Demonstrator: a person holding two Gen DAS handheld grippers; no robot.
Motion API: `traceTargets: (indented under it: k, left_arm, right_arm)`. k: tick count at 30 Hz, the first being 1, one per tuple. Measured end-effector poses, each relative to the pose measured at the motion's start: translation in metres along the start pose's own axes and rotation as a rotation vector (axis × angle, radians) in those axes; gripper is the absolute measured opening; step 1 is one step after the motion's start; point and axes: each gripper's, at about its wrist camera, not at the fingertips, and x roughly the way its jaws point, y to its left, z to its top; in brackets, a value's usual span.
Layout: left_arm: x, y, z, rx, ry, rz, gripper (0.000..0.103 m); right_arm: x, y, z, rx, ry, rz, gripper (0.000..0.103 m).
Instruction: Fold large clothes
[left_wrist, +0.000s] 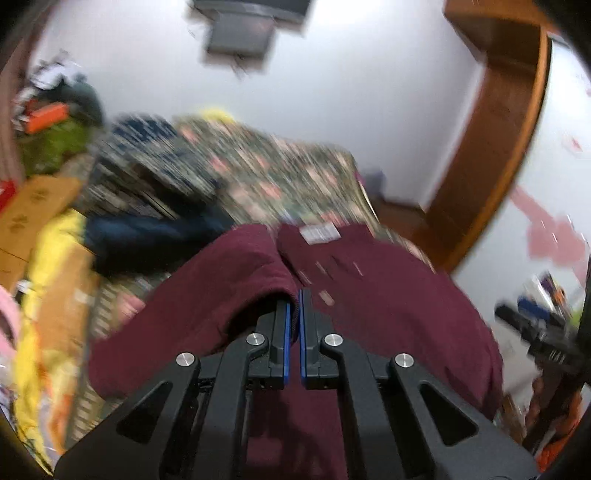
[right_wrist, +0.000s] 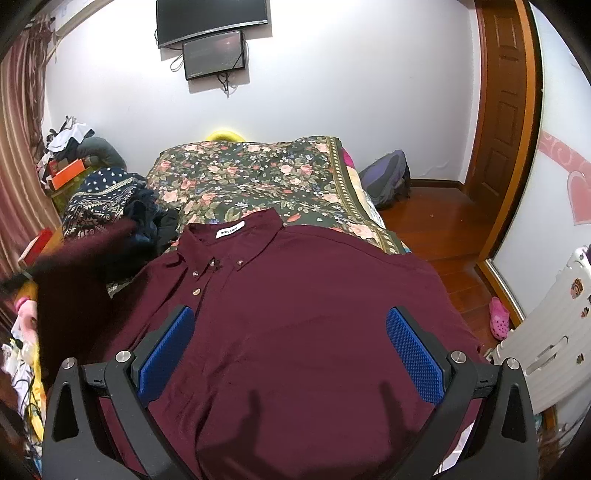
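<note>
A large maroon button-up shirt (right_wrist: 303, 295) lies front up on the floral bedspread (right_wrist: 258, 177), collar and white label toward the far end. My left gripper (left_wrist: 294, 306) is shut on a fold of the shirt's left sleeve (left_wrist: 229, 280) and holds it lifted over the shirt body; that view is motion-blurred. In the right wrist view the lifted sleeve (right_wrist: 74, 280) shows as a dark blur at the left. My right gripper (right_wrist: 290, 325) is wide open and empty, hovering over the middle of the shirt.
A pile of dark and patterned clothes (right_wrist: 110, 199) lies left of the shirt. Yellow and pink items clutter the left bedside (left_wrist: 55, 277). A backpack (right_wrist: 388, 181) sits on the wood floor at right, near a door (right_wrist: 502, 110). A white plastic rack (right_wrist: 546, 332) stands at right.
</note>
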Motion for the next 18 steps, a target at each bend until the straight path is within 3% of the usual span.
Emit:
traceTargets:
  k: [7,10,12,14,16,18]
  left_arm:
    - [0.062,-0.038,-0.055,0.007,0.258,-0.052,0.003]
    - [0.060,-0.048,-0.063,0.028,0.278,-0.035,0.007]
    - [0.052,-0.050,-0.062,0.030,0.280,-0.048,0.016]
    - [0.042,-0.048,-0.059,0.032,0.264,-0.062,0.035]
    - [0.025,-0.046,-0.049,0.046,0.229,-0.050,0.043]
    - [0.009,-0.042,-0.039,0.050,0.184,-0.043,0.044]
  right_arm:
    - [-0.004,-0.006,-0.009,-0.014,0.007,-0.018,0.103]
    - [-0.004,-0.006,-0.011,-0.021,0.010,-0.017,0.103]
    - [-0.004,-0.004,-0.010,-0.024,0.011,-0.013,0.103]
    - [-0.003,-0.003,-0.009,-0.025,0.009,-0.009,0.103]
    - [-0.004,0.000,-0.008,-0.028,0.005,-0.003,0.103]
    - [-0.005,0.003,-0.008,-0.033,0.001,0.001,0.103]
